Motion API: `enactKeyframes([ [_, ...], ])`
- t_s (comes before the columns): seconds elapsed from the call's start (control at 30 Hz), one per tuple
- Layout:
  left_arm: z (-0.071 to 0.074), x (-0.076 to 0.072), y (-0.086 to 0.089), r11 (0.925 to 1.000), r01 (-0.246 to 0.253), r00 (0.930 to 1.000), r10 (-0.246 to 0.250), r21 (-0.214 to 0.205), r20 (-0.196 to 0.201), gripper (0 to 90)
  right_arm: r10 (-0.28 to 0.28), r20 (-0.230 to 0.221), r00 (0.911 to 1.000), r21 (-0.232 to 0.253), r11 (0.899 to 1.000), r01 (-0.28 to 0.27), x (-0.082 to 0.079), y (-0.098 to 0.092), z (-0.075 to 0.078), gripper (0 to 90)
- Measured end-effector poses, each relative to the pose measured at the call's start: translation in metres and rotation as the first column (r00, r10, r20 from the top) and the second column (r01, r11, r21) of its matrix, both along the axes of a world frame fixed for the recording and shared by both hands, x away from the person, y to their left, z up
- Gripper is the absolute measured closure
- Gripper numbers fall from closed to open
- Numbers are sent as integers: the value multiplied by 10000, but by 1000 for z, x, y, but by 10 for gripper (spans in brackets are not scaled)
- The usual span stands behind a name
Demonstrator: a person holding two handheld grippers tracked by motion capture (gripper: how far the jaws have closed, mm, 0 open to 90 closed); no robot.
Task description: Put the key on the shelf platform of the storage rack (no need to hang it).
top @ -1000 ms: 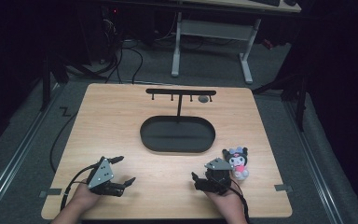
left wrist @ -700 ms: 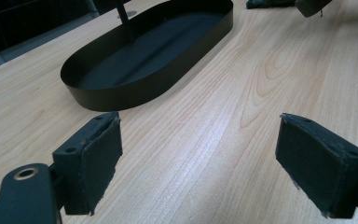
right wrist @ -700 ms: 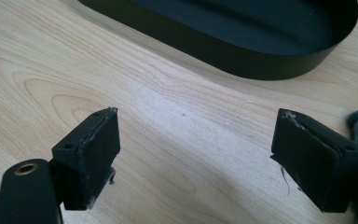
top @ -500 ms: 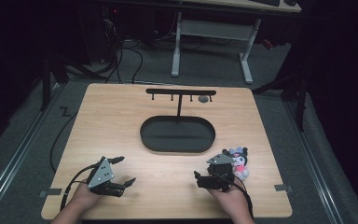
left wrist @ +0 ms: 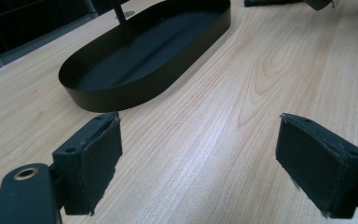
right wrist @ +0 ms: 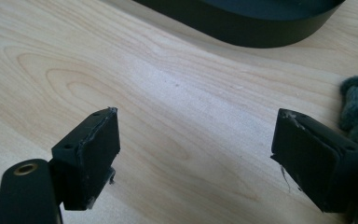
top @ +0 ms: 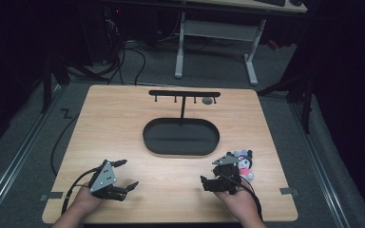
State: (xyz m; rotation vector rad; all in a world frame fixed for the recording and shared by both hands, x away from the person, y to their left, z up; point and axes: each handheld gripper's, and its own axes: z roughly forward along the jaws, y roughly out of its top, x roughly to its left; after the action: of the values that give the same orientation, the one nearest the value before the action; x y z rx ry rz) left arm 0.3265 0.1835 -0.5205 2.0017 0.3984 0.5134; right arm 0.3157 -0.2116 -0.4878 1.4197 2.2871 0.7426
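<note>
A small plush toy [top: 244, 161], black, pink and white, lies on the wooden table [top: 123, 123] at the front right. My right gripper [top: 220, 175] is open just left of it, low over the table; in the right gripper view [right wrist: 200, 140] dark fuzz of the plush [right wrist: 356, 100] touches the outside of the right jaw, and bare wood lies between the jaws. My left gripper [top: 127, 173] is open at the front left [left wrist: 200, 140] with nothing between its pads. A black oval tray [top: 147, 142] sits mid-table.
A black T-shaped stand [top: 183, 102] with several hooks rises from the tray's far side; a small grey item [top: 207, 100] hangs near its right end. The tray's wall [left wrist: 121, 95] stands ahead of the left gripper, and its rim [right wrist: 261, 32] ahead of the right.
My right gripper has shifted slightly forward and right, closer to the plush and partly covering it. The left gripper has stayed put.
</note>
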Motion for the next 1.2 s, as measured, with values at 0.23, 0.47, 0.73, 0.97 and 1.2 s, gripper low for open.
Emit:
enactKeyframes([
  [0.23, 0, 0, 1, 10000, 1, 10000, -1, -87, -32, 154, 197, -287, 9994, -323, 9993, -207, 0, 2, 3, 152],
  [0.47, 1, 1, 2, 9998, -56, 10000, 55, -174, -76, 154, 376, -598, 9975, -421, 9983, -402, 0, 3, 6, 152],
  [0.73, 0, 1, 2, 9999, -18, 10000, 18, -113, -58, 154, 607, -1182, 9911, -632, 9956, -685, 0, 6, 8, 153],
  [0.97, 1, 1, 2, 9999, 16, 10000, -16, -108, -31, 154, 674, -1785, 9816, -597, 9951, -792, -1, 6, 15, 155],
  [1.2, 0, 0, 2, 10000, 6, 10000, -6, -91, -4, 154, 915, -2261, 9698, -904, 9893, -1144, -1, 4, 18, 158],
])
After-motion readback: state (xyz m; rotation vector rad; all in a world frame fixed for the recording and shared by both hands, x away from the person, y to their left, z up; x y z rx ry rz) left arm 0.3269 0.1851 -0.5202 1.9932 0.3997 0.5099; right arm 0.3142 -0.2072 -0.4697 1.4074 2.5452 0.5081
